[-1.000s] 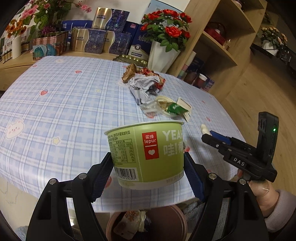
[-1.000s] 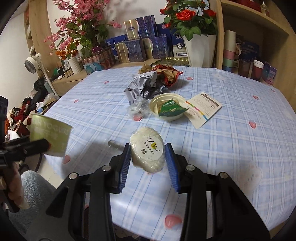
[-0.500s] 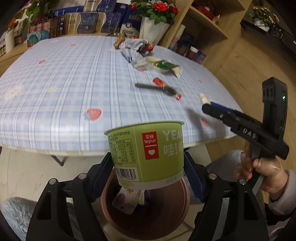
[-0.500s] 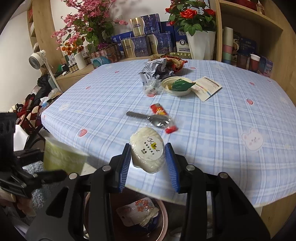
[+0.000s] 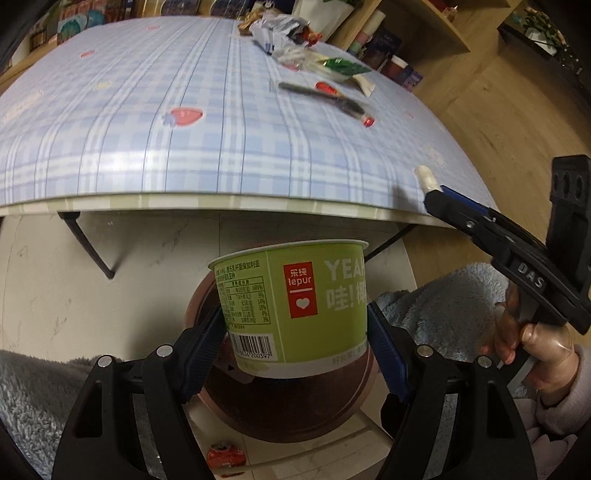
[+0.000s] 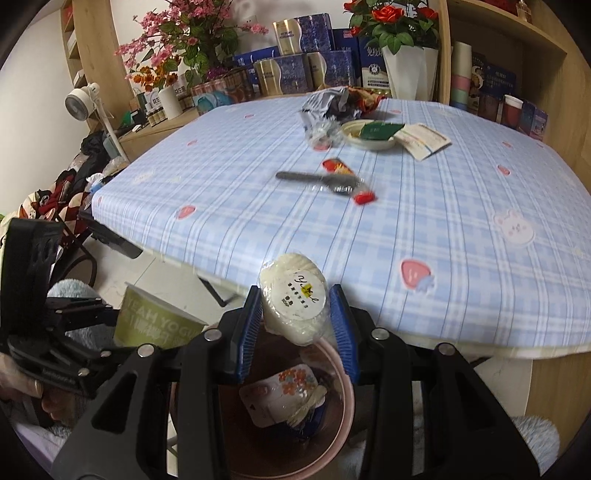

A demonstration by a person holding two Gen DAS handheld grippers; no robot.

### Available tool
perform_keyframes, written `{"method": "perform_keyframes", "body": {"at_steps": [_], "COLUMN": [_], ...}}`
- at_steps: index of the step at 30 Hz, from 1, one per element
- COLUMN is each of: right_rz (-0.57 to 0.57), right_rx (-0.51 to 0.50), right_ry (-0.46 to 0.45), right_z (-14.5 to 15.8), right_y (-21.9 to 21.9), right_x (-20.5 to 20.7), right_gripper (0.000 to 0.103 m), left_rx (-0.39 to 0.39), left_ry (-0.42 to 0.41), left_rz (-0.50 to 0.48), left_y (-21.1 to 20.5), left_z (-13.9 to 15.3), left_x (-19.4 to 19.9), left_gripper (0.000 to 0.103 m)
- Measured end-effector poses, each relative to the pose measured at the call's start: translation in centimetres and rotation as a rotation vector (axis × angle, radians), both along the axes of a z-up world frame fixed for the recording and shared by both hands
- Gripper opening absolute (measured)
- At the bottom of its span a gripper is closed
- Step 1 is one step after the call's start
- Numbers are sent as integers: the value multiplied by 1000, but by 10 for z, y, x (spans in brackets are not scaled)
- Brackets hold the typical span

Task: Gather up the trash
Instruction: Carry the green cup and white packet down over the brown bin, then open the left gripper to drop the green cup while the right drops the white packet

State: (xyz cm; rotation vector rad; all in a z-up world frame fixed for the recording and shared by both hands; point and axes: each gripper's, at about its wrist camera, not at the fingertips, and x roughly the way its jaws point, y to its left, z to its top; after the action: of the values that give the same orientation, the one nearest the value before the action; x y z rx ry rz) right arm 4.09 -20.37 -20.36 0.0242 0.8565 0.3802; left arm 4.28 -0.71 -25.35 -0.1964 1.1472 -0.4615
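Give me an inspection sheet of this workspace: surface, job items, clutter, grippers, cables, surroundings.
Surface: table under blue plaid cloth.
Job's things: green yogurt cup and white wrapped puck, both held above the brown trash bin, which already holds wrappers.
Clutter: crumpled wrappers, small dish, leaflet, wrapped spoon left on the table; a crushed can on the floor.
Grippers: left gripper shut on the cup; right gripper shut on the puck.
Cables: nothing seen.
Surroundings: flowers, boxes, wooden shelving.
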Motion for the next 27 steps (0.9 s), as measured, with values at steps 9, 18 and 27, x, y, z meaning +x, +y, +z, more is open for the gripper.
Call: {"method": "perform_keyframes", "body": {"at_steps": [9, 18, 27], "right_rz": [18, 16, 19], "right_rx": [-6, -1, -5], "right_ry": [-4, 8, 18], "right_z": [-4, -7, -10], "right_y": [2, 0, 0], "right_x": [-19, -24, -25], "right_gripper": [40, 40, 40], "left_rx": [41, 107, 31], "left_ry": [94, 216, 185], "left_rz": [-31, -70, 21], "left_y": [-11, -22, -3], "left_z": [-24, -50, -42], "left_x": [4, 7, 8], "left_gripper": [74, 74, 83]}}
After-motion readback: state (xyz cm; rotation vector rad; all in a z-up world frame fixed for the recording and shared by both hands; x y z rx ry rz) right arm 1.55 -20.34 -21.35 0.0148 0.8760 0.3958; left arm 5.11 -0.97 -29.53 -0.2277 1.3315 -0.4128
